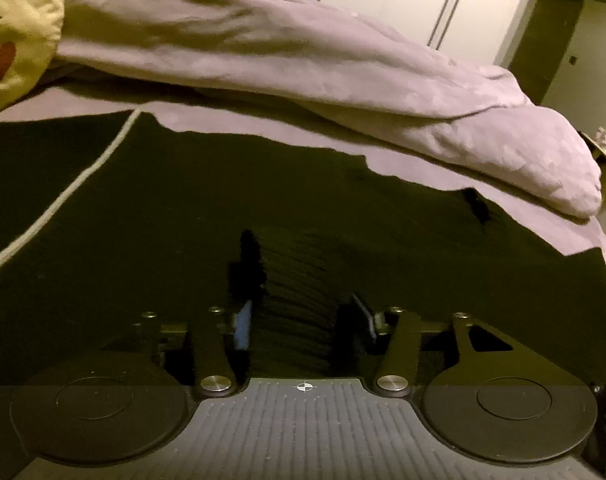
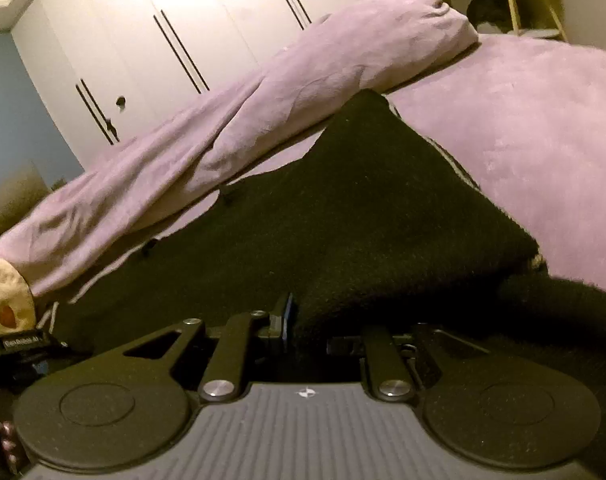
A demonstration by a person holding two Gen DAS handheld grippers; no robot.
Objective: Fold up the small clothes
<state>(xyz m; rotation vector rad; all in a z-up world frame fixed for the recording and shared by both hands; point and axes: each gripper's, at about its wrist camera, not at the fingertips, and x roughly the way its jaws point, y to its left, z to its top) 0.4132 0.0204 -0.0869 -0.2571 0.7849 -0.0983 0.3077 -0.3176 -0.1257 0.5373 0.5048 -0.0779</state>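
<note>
Across the near part of the bed [image 1: 503,200], I had a black garment [image 1: 183,216] spread flat on the lilac sheet, its far edge running ragged below a rolled lilac duvet [image 1: 303,52] that lay along the bed's far side. A pale piped seam [image 1: 63,196] curved over the cloth toward the left edge of my left view. My left gripper [image 1: 299,320] pointed down at the ribbed part of the garment; its jaws stood apart, with the ribbed cloth lying between them but not pressed, as far as I could see. One blue-faced finger [image 1: 242,322] showed clearly on the left side of that gap.

My right gripper [image 2: 307,328] sat low against the same black garment [image 2: 363,208], and here a thick fold of the cloth rose in a peak straight ahead. Its jaws were drawn together on the near edge of that fold, the dark fabric bunched over the right finger so I could not see it. The lilac sheet [image 2: 543,128] stretched away to the right of the fold.

A yellow cushion with a red heart [image 1: 15,32] rested at the far left end of the duvet. White wardrobe doors [image 2: 163,40] stood behind the bed.
</note>
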